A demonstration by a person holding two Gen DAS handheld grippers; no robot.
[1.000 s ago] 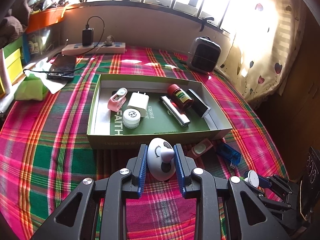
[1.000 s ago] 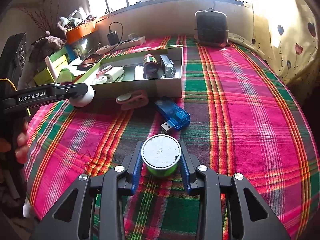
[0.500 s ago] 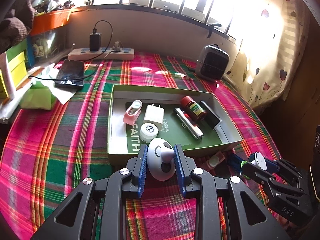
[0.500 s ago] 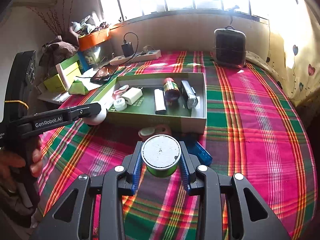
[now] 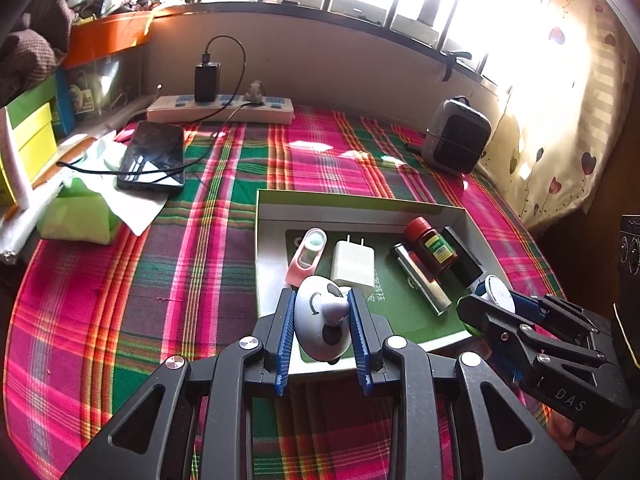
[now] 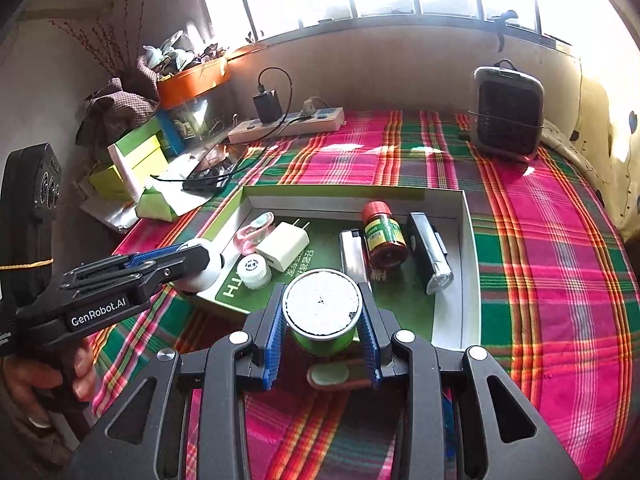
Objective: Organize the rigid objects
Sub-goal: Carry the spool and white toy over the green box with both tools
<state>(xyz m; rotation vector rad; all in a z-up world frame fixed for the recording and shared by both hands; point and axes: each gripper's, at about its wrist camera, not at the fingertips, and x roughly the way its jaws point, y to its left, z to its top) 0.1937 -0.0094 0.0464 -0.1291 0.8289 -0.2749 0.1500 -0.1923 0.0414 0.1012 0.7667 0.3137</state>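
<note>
Over the plaid tablecloth, your two grippers hang above the near edge of the shallow green-floored box. Your right gripper clamps a green can with a white top; your left gripper pinches a white egg-shaped gadget between blue pads.

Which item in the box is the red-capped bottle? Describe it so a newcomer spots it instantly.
Find the shallow green box in the middle of the plaid cloth. Toward its right side, a small bottle lies on its side between a silver lighter and a black flashlight. It is the only item there with a red cap and a green-and-yellow label.
</note>
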